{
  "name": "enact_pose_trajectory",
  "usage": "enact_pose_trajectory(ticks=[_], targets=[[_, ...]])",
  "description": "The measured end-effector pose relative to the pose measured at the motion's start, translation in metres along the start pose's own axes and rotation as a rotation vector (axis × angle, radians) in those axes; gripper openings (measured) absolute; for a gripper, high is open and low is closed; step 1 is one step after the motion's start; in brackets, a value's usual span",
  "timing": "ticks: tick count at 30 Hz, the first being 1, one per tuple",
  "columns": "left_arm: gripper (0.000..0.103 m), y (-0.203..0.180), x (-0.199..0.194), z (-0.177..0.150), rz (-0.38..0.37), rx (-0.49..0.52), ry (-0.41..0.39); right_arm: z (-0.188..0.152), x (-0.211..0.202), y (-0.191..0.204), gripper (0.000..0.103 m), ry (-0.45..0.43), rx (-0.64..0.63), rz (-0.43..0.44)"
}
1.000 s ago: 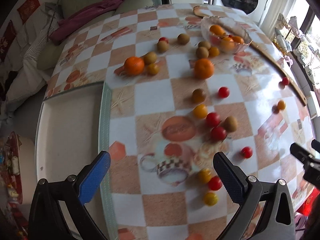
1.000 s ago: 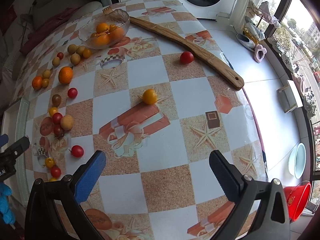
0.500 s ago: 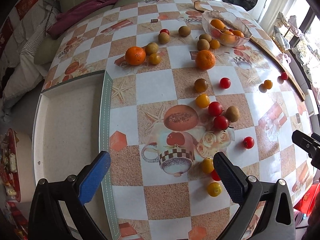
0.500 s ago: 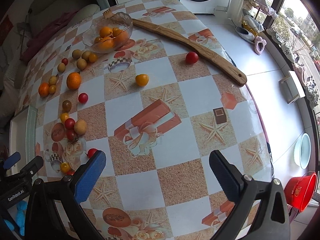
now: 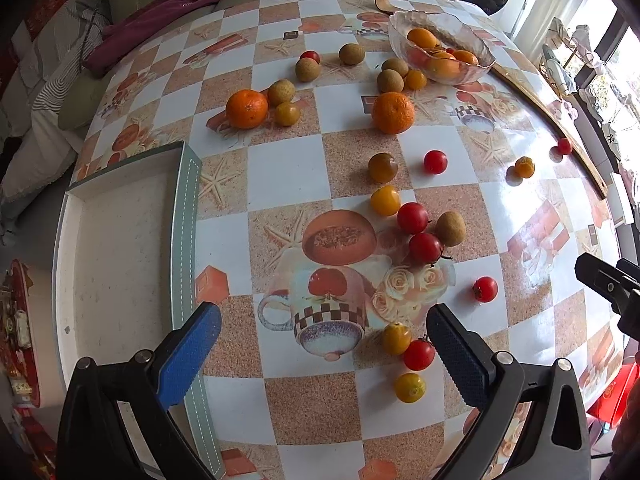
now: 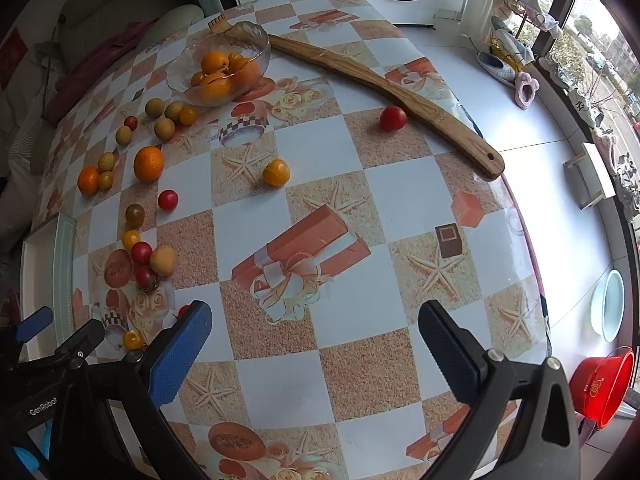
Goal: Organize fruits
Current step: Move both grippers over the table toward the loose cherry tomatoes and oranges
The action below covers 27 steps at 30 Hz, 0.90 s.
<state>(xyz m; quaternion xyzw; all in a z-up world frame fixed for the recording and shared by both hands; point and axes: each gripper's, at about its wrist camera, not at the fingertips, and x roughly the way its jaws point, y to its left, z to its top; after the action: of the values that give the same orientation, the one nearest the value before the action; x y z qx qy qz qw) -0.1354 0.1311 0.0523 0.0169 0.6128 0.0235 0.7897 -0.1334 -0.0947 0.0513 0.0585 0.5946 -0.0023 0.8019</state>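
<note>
Several fruits lie scattered on the checked tablecloth: two oranges [image 5: 246, 108] [image 5: 393, 112], brown longans [image 5: 450, 228], red cherry tomatoes [image 5: 412, 218] and small yellow fruits [image 5: 385, 200]. A glass bowl [image 5: 472, 46] at the far side holds oranges; it also shows in the right wrist view [image 6: 256, 38]. My left gripper [image 5: 324, 342] is open and empty above the table's near edge, with a tomato [image 5: 419, 355] beside its right finger. My right gripper [image 6: 316, 338] is open and empty above the near right part of the table.
A white tray with a green rim [image 5: 186, 216] lies at the table's left edge. A long wooden stick [image 6: 384, 86] lies along the far right. A lone tomato [image 6: 393, 118] and a yellow fruit [image 6: 276, 172] lie near it. A red bucket [image 6: 600, 386] stands on the floor.
Both grippers have drawn back and up from the table, so more of it shows. The fruits have not moved. Both grippers stayed open.
</note>
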Motion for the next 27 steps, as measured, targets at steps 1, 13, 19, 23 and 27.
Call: enact_pose_trajectory(ticks=[1,13,19,23,27], targets=[[0.103,-0.001,0.0,0.001,0.0,-0.001,0.0,0.0,0.0,0.0,0.103,0.0,0.001,0.001],[0.103,0.0,0.01,0.003,-0.004,-0.012,0.019,0.003,0.005,0.0,0.103,0.014,0.008,0.005],[0.103,0.001,0.012,0.004,-0.001,-0.013,0.02,0.003,0.007,0.0,0.103,0.017,0.011,0.008],[0.103,0.002,0.015,0.005,-0.002,-0.017,0.024,0.003,0.009,0.002,0.103,0.024,0.013,0.014],[0.103,0.005,0.018,0.003,-0.003,-0.018,0.029,0.002,0.01,0.003,0.103,0.03,0.01,0.015]])
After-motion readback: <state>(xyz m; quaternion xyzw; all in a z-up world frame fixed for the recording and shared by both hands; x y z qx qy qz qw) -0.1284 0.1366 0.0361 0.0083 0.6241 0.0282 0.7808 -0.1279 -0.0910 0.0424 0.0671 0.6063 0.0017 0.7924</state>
